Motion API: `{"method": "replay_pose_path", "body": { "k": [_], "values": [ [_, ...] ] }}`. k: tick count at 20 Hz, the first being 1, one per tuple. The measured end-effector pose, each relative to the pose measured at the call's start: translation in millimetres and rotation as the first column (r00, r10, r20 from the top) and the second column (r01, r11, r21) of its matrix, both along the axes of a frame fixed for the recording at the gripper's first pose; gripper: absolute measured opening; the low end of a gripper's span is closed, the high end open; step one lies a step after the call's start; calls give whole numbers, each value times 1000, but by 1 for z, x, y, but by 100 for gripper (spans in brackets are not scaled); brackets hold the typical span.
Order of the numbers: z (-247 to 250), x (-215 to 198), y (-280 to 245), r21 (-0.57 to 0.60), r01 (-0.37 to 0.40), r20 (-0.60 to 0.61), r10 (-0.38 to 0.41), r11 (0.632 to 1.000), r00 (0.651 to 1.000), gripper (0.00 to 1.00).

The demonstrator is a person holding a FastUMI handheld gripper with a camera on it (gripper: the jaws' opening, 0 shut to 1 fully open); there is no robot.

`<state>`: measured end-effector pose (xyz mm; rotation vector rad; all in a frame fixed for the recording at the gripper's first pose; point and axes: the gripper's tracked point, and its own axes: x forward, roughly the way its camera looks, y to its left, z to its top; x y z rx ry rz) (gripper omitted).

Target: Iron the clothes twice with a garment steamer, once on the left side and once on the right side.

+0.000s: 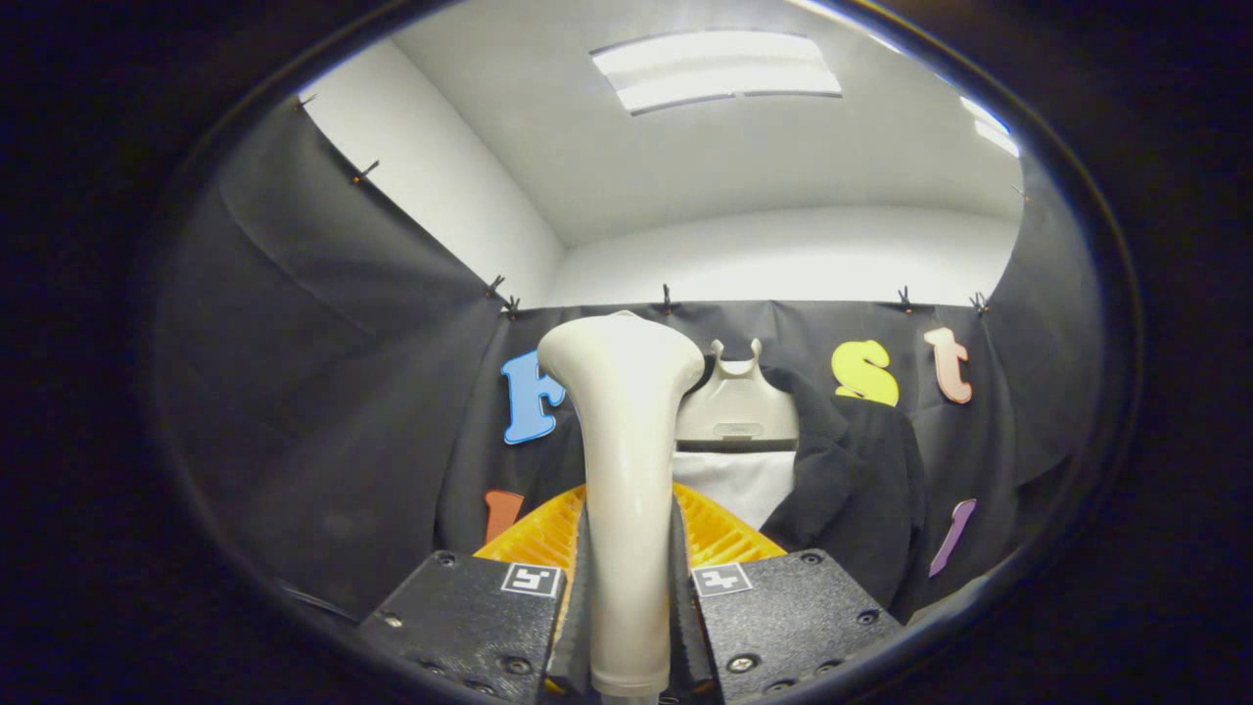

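Starting at my left, I see the booth's black cloth wall (323, 392) hanging slack, with nothing of the task against it. Low down, just ahead of the gripper (631, 587), an orange ribbed stand or basket (533, 539) peeks out on both sides of what I am holding; I cannot tell what it is for.

In the middle is the garment steamer (626, 470), a cream handle that widens into a flared head at the top. Both fingers press on its shaft from either side, so the jaws are closed on it and the grip looks firm. Its long axis runs straight up and away from the fingers, and the head points toward the far wall.

Just right of the steamer head, and beyond it, a pale hanger top (736, 401) with two small prongs carries the clothes: a dark jacket (852, 470) worn open over a white shirt front (734, 485). The jacket's right side is plain to see; its other side is mostly hidden behind the steamer.

The relation that matters to me is this: the garment lies ahead of the fingers and off to the right of the steamer's axis, well apart from the head, with no contact yet. I judge no pass has begun. To start, I would need to carry the head forward and to the right, then run it down one front panel, keeping the shaft roughly upright so the head's face meets the cloth.
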<state>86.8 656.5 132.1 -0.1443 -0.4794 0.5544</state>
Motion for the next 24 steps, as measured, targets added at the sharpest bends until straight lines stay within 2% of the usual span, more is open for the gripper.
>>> {"method": "replay_pose_path", "body": {
  "k": [10,24],
  "values": [
    [-65,15,-6,-88,28,-85,-36,996,996,35],
    [-128,8,-39,-114,53,-201,-75,992,977,35]
  ]
}}
